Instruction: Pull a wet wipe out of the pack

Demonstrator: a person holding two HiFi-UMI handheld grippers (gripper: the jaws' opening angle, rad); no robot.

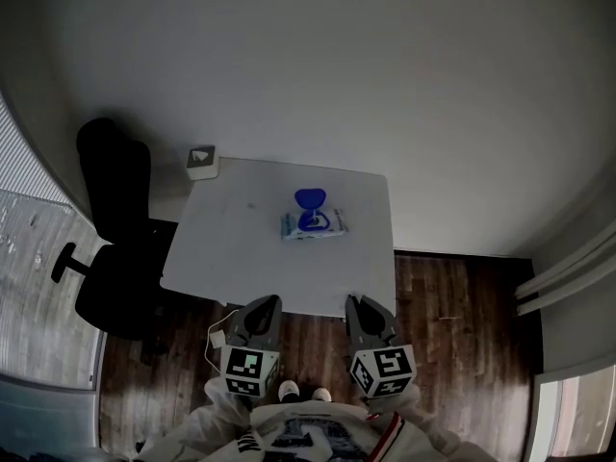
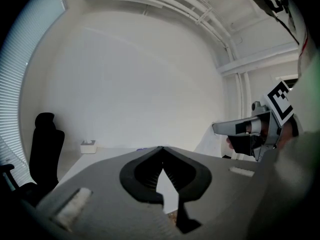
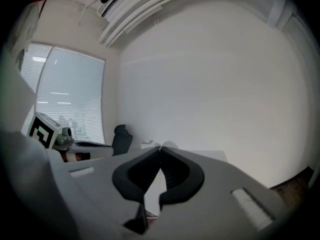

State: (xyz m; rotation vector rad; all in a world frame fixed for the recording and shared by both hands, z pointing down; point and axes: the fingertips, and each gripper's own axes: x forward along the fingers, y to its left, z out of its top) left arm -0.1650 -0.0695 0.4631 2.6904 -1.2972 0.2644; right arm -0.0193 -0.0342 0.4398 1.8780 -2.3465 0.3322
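A wet wipe pack (image 1: 314, 224) lies near the middle of a white table (image 1: 241, 258), with a blue lid standing up at its far side. My left gripper (image 1: 267, 302) and right gripper (image 1: 358, 302) hang side by side just off the table's near edge, well short of the pack. Both are shut with their tips touching and nothing between them, as the left gripper view (image 2: 161, 148) and the right gripper view (image 3: 160, 147) show. The pack is hidden behind the jaws in both gripper views.
A small white box (image 1: 202, 162) stands at the table's far left corner. A black office chair (image 1: 115, 229) is left of the table. Dark wood floor (image 1: 452, 354) lies around it, a white wall behind, and window blinds (image 3: 65, 94) to the left.
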